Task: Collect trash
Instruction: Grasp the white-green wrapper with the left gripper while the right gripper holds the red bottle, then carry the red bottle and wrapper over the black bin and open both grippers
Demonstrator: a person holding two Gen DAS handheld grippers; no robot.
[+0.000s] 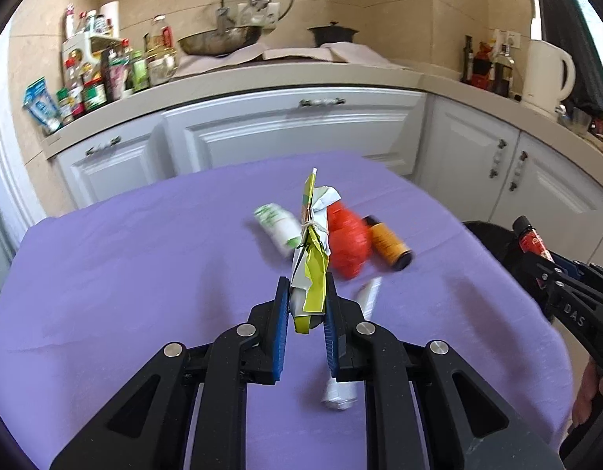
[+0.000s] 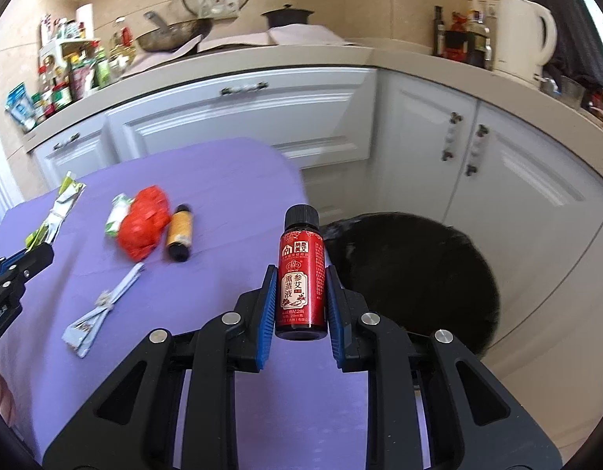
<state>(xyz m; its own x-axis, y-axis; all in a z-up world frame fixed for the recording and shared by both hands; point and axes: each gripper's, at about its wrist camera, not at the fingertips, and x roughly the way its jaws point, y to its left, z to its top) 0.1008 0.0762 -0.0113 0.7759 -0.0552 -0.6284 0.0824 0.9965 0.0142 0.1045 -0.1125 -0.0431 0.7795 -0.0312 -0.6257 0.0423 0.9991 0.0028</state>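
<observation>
- Fingers of the right gripper (image 2: 297,297) are clamped on a red bottle (image 2: 301,282), its long axis in line with them, cap forward.
- Black bin (image 2: 419,274) lies just ahead and right, beside the table (image 2: 231,180); this hand is nearer it.
- Left gripper (image 1: 306,305) pinches a tied wrapper bundle (image 1: 311,243) above the table.

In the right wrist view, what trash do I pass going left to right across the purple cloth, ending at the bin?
Green-and-white wrapper bundle in the left gripper → red crumpled bag → orange-label bottle → red-label bottle in the right gripper → black bin.
</observation>
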